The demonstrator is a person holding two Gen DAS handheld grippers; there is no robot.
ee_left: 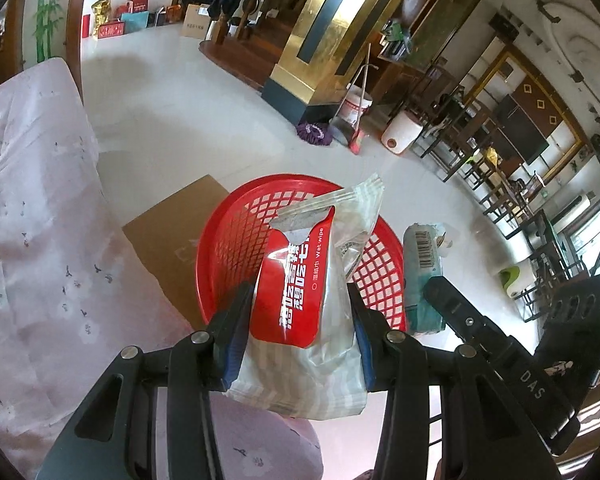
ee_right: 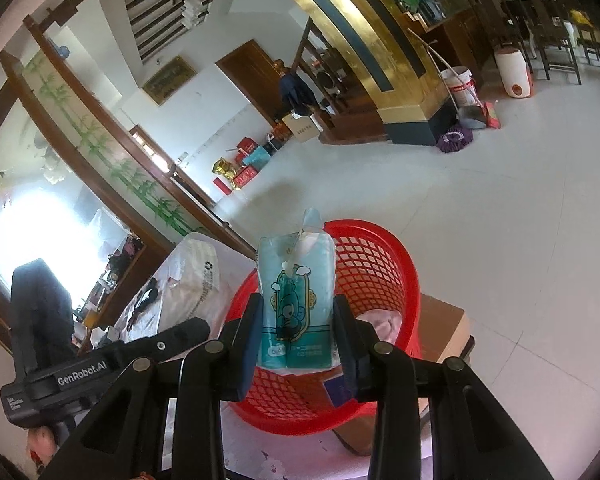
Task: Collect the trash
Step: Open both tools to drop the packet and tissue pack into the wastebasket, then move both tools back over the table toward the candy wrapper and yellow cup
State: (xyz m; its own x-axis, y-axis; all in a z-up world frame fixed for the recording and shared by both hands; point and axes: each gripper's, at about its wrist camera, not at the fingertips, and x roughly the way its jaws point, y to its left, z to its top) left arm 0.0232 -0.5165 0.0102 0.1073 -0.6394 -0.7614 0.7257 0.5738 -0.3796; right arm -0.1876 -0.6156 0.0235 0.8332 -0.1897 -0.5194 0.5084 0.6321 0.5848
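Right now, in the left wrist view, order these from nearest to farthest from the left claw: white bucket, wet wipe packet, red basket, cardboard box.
1. wet wipe packet, between the left claw fingers.
2. red basket, just beyond.
3. cardboard box, under the basket, leftward.
4. white bucket, far across the floor by the gold pillar.

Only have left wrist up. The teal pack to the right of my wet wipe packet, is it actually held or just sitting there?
Observer: Held. In the right wrist view the right gripper has both pads pressed on the teal tissue pack, upright.
Operator: What's printed on its front? I only see a barcode.
Observer: A cartoon character in a gold frame, facing the right camera.
Operator: Anything in the red basket already? My packet blocks it.
Observer: The red basket shows something pale pink through its mesh; I cannot tell whether it lies inside or behind.
Operator: Anything left of my gripper?
Observer: A white plastic bag lies beyond the left gripper's body.
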